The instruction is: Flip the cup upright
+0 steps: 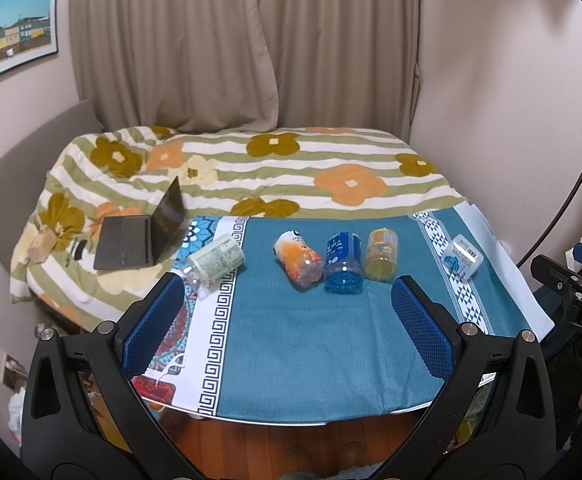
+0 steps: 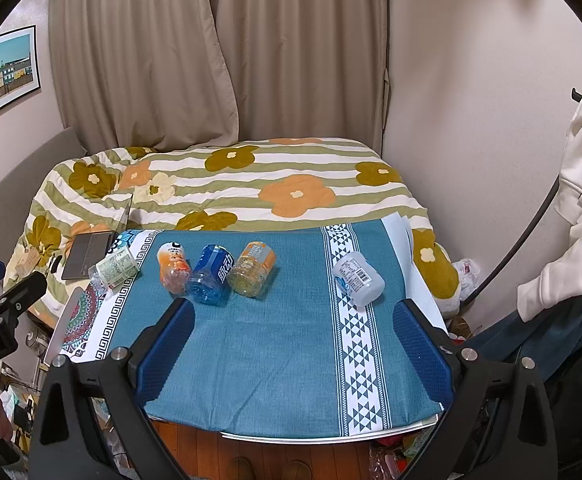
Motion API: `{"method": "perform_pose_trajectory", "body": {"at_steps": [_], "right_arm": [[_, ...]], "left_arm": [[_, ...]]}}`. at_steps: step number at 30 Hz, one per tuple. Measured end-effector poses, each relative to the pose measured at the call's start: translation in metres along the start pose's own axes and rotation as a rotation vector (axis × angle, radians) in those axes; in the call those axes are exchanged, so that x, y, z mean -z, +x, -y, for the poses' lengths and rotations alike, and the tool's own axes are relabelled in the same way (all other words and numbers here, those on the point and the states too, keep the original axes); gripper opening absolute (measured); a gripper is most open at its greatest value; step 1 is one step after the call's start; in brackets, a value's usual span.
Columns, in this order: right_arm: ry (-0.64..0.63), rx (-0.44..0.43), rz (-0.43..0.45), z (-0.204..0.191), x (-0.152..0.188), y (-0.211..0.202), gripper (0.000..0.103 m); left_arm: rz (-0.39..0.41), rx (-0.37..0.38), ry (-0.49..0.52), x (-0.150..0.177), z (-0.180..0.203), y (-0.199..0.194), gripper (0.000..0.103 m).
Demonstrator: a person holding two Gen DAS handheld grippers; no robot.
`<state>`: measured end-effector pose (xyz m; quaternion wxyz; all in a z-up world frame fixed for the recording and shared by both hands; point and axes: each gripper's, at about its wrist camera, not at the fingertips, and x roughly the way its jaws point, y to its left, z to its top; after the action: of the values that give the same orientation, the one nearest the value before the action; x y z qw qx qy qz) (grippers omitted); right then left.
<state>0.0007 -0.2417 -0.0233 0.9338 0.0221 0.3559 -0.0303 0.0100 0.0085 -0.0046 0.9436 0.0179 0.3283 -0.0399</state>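
We have yet to start: both the left gripper (image 1: pixel 287 316) and right gripper (image 2: pixel 295 340) gape empty, short of five toppled bottle-cups, so next we reach for the blue one (image 1: pixel 343 262)

Both your wrist cameras look from above the tabletop's (image 1: pixel 291 352) near edge toward the bed (image 2: pixel 251 184), sharing nearly the whole tabletop.

Beige curtains (image 1: pixel 247 40) hang behind a flowered quilt (image 1: pixel 251 172) (pale pink walls (image 1: pixel 503 92)).
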Motion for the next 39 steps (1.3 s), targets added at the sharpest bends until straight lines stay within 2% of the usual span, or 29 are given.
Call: {"method": "perform_pose_trajectory", "body": {"at_steps": [21, 27, 35, 39], "right_arm": [[0.004, 0.001, -0.002, -0.001, 0.0, 0.002, 0.099], [0.027, 0.006, -0.022, -0.005, -0.006, 0.003, 0.099], [0.077, 0.002, -0.078, -0.009, -0.014, 0.019, 0.099], [0.124, -0.032, -0.104, -0.001, -0.017, 0.039, 0.099]], "left_arm": [[-0.001, 0.002, 0.001, -0.003, -0.001, 0.001, 0.103], [-0.025, 0.016, 0.021, -0.015, -0.01, 0.006, 0.103], [-0.066, 0.081, 0.052, -0.027, -0.033, 0.036, 0.103], [-0.099, 0.072, 0.055, -0.032, -0.041, 0.063, 0.103]]}}
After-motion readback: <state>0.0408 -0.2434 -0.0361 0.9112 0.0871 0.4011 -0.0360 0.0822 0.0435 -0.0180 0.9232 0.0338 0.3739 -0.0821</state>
